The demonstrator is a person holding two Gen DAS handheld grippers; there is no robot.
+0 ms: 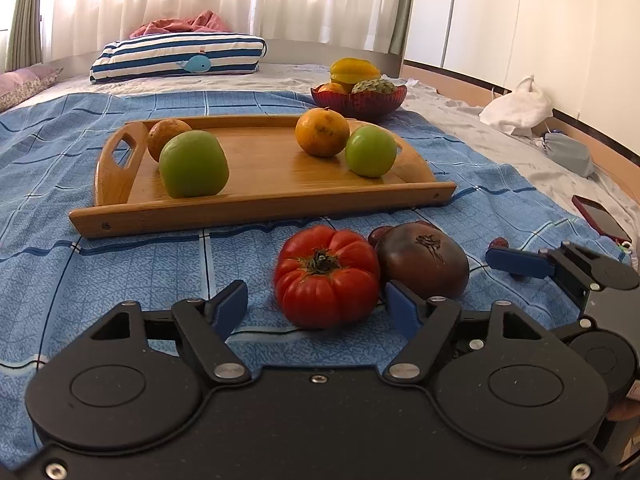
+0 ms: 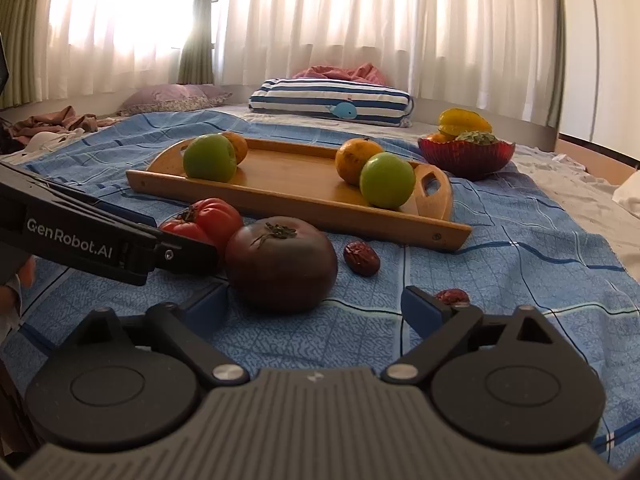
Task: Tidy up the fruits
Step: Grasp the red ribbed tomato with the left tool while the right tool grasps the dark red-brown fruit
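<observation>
A ribbed red tomato (image 1: pixel 327 276) and a dark purple tomato (image 1: pixel 424 262) lie side by side on the blue cloth. My left gripper (image 1: pixel 316 306) is open, its jaws on either side of the red tomato's near part, apart from it. My right gripper (image 2: pixel 316 308) is open just before the dark tomato (image 2: pixel 282 262); the red tomato (image 2: pixel 210 218) sits behind the left gripper's arm (image 2: pixel 100 236). A wooden tray (image 1: pixel 260 200) holds two green apples (image 1: pixel 194 170) (image 1: pixel 370 151) and two oranges (image 1: pixel 322 132) (image 1: pixel 166 136). Two red dates (image 2: pixel 361 258) (image 2: pixel 452 296) lie on the cloth.
A red bowl (image 1: pixel 360 100) with starfruit and other fruit stands behind the tray's right end. A striped pillow (image 1: pixel 176 56) lies at the back. A red phone (image 1: pixel 600 218) lies at the cloth's right edge, and a white cloth bundle (image 1: pixel 516 108) further back.
</observation>
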